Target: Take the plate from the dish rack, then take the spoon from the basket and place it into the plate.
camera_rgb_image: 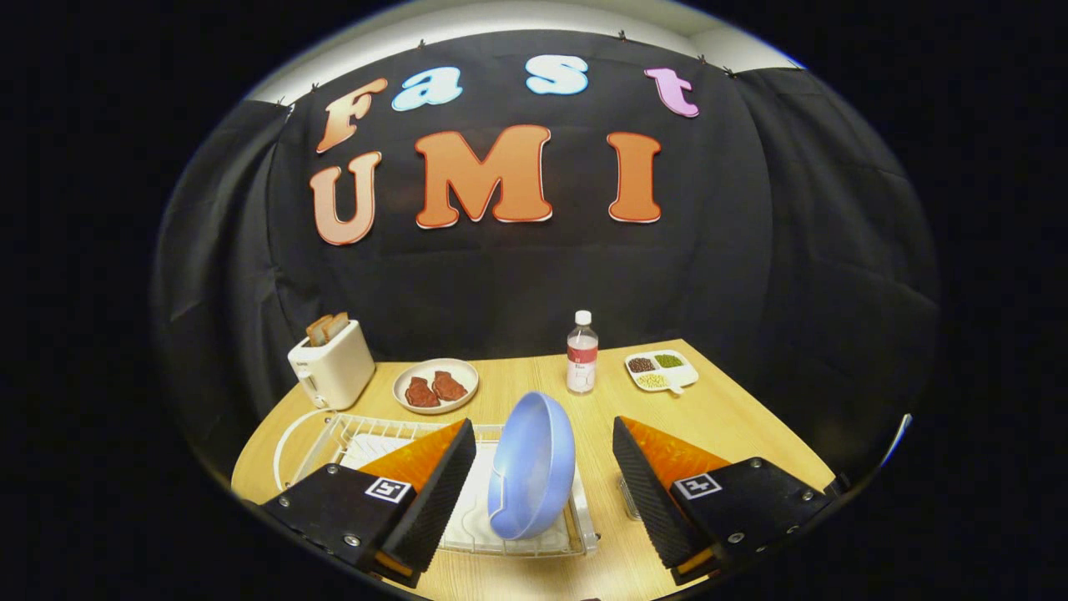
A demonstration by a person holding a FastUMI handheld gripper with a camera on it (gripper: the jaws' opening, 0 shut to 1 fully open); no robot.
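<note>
A light blue plate [534, 463] stands on edge in the white wire dish rack [350, 434] on the wooden table. My gripper [544, 467] is open, and the plate stands between its two fingers without either one touching it. The left finger [438, 484] hangs over the rack's tray, the right finger [647, 488] over the table beside the rack. A small part of a clear container [627, 494] peeks out behind the right finger; I cannot tell what it is.
Beyond the rack stand a white toaster [332, 365] with bread, a plate with two pieces of meat [435, 386], a clear bottle [581, 353] and a divided dish of beans [661, 370]. The table's right edge runs close by the right finger.
</note>
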